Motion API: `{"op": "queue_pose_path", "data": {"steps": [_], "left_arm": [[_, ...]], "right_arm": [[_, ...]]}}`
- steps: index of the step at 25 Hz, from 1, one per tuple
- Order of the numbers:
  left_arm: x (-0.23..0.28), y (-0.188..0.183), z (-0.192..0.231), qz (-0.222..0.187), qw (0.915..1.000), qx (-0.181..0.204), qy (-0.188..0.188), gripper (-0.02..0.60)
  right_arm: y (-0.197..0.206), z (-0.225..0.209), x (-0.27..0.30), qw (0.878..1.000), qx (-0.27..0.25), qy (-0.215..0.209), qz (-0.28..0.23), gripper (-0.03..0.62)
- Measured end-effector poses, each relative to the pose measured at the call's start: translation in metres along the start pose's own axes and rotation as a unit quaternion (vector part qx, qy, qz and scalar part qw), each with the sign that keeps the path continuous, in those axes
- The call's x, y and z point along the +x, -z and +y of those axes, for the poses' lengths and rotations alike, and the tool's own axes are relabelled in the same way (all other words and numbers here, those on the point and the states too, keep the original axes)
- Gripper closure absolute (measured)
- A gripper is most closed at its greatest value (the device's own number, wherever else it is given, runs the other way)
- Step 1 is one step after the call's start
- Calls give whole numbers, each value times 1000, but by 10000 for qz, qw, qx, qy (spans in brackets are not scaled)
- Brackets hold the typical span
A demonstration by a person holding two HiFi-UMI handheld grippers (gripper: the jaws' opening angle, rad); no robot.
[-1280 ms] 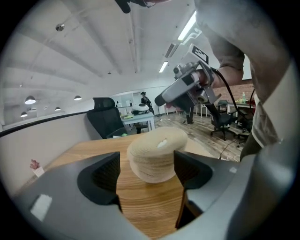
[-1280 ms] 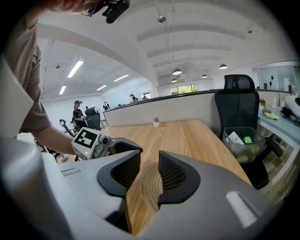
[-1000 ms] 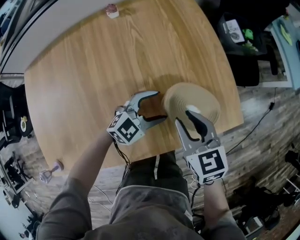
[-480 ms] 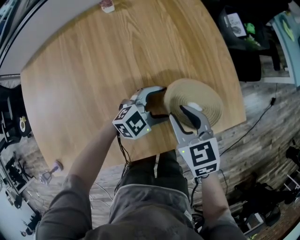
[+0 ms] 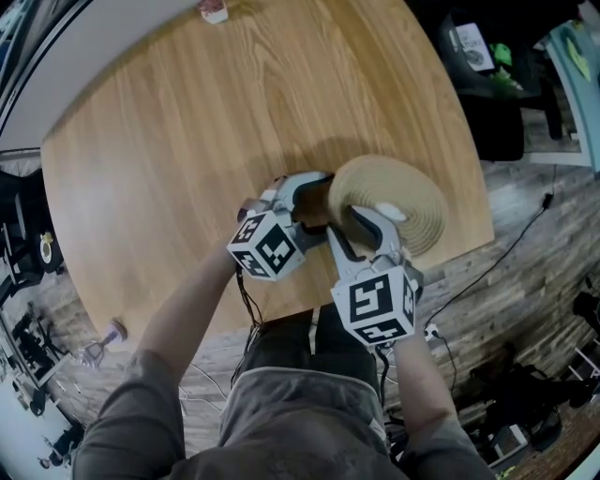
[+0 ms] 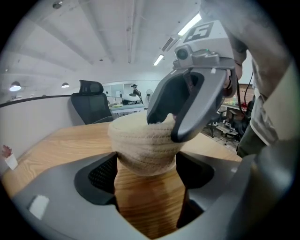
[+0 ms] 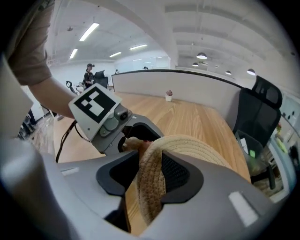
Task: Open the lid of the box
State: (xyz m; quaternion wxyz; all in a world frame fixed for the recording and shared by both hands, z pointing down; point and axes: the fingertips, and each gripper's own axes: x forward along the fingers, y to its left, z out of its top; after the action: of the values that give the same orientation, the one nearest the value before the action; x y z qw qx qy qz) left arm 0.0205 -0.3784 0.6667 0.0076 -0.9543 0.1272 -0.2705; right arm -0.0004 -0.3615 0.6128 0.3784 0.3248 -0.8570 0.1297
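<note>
The box (image 6: pixel 140 150) is a small woven rope basket near the table's front edge. My left gripper (image 5: pixel 314 206) has the box body between its pads (image 6: pixel 96 176), which touch both its sides; its jaws have just been closing a little. The round woven lid (image 5: pixel 403 202) lies tilted over the box. My right gripper (image 5: pixel 361 230) reaches over it from the near side, with the lid's rim (image 7: pixel 152 183) pinched edge-on between its pads. Its jaws have just been opening slightly, with the rim still between them. In the left gripper view the right gripper (image 6: pixel 187 112) hangs over the box top.
The wooden table (image 5: pixel 187 141) has its front edge just behind both grippers. A small white pot (image 5: pixel 214 11) stands at the table's far edge. A black office chair (image 7: pixel 258 112) stands to the right. Cables and clutter lie on the floor (image 5: pixel 525 253).
The right gripper has swung left and rolled, so its marker cube now sits close beside the left one. The left gripper has edged in round the box. The lid stays in the right gripper.
</note>
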Motion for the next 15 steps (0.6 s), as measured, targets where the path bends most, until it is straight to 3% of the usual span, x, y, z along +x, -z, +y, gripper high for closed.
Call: {"op": "queue_pose_path", "data": {"steps": [6, 11, 15], "left_arm": [[1, 2, -1, 151, 9998, 47, -100, 199], [-1, 3, 0, 159, 9998, -12, -146, 206], [-2, 4, -1, 156, 9996, -113, -192, 219]], "right_arm": [[5, 1, 7, 9973, -529, 483, 143, 454], [3, 1, 4, 9988, -370, 310, -9, 474], [-6, -2, -10, 9990, -8, 18, -443, 491]]}}
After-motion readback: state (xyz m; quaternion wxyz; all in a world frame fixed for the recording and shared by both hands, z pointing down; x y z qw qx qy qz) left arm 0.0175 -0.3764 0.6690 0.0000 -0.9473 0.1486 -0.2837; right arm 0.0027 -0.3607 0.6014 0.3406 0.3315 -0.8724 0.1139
